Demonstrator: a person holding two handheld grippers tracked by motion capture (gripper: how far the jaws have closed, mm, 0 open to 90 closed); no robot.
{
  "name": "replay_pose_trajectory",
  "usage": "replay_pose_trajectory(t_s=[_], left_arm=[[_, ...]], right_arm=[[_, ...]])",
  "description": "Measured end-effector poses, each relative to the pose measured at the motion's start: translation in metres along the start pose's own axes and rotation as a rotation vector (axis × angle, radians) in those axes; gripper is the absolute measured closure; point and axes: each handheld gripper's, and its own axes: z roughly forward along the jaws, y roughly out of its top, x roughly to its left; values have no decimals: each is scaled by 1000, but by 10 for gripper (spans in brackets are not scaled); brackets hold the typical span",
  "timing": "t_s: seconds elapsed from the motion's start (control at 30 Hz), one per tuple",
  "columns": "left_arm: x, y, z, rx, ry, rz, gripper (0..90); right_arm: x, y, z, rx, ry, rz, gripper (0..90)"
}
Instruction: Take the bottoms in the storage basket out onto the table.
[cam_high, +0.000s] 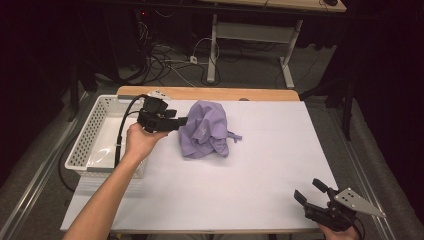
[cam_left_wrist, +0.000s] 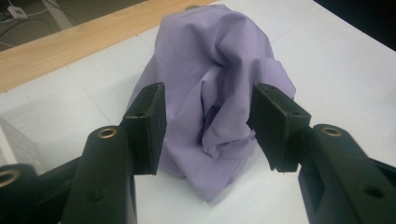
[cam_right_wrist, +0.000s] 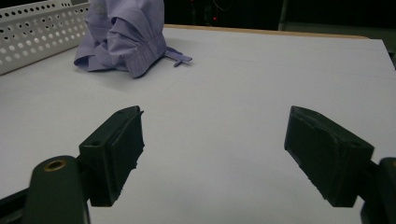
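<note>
Apparently little done yet — crumpled purple shirt (cam_left_wrist: 215, 93) heaped just ahead of left claw (cam_left_wrist: 208, 123), framed between wide-parted jaws, not gripped. Right claw (cam_right_wrist: 212, 154) held wide open, nothing held, shirt well ahead. White basket (cam_high: 92, 137) seen beside left claw — grasping presumably left.

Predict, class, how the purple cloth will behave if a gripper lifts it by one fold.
The cloth lies crumpled in soft folds, so it will probably hang limp and unfurl rather than keep its shape. It looks thin, so likely light for its bulk. If pushed across the smooth white table, it would probably bunch or slide, not roll. The left gripper is open around it.
</note>
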Motion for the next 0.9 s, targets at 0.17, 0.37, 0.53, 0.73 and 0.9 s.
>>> replay_pose_trajectory(t_s=[0.17, 0.37, 0.53, 0.73, 0.9], left_arm=[[3, -4, -6, -17, -1, -6, 453], [5, -9, -13, -30, 7, -12, 453], [7, -14, -18, -38, 12, -12, 453], [8, -20, -24, -45, 13, -18, 453], [9, -25, -28, -50, 15, -20, 453]], right_arm=[[0, 0, 0, 0, -1, 3, 206], [0, 0, 0, 1, -1, 1, 206], [0, 0, -1, 0, -3, 4, 206], [0, 0, -1, 0, -3, 3, 206], [0, 0, -1, 0, -3, 3, 206]])
